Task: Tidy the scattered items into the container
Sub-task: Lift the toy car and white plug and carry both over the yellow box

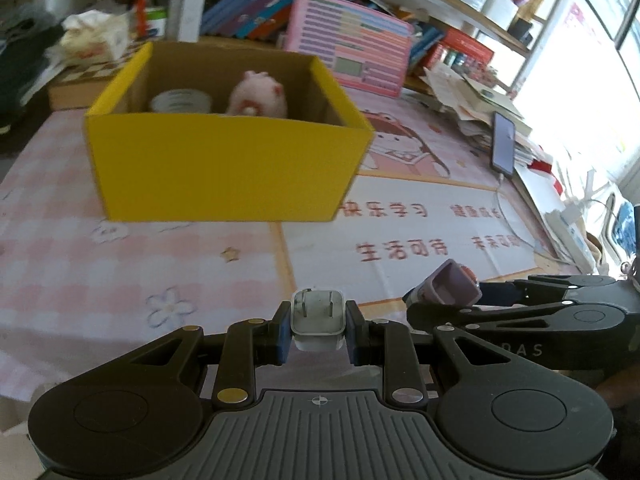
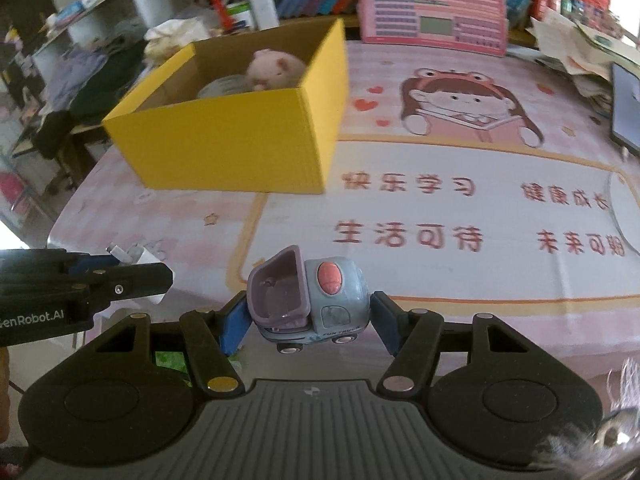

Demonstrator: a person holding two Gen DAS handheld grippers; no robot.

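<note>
My left gripper (image 1: 318,326) is shut on a white wall charger (image 1: 318,318), its two prongs pointing up and forward. My right gripper (image 2: 308,316) is shut on a small blue-grey toy truck (image 2: 310,300) with a purple tipper and a pink dome. Ahead on the table stands the yellow cardboard box (image 1: 224,168), open at the top, also in the right wrist view (image 2: 240,136). Inside it lie a pink plush animal (image 1: 260,96) and a roll of tape (image 1: 182,101). In the left wrist view, the right gripper (image 1: 444,292) shows with the truck at lower right.
A pink cartoon mat (image 2: 460,208) with red lettering covers the table. A phone (image 1: 503,145) on a cable lies at the right edge beside stacked papers. A pink toy keyboard board (image 2: 432,4) and books stand behind the box. A power strip (image 1: 568,232) lies at far right.
</note>
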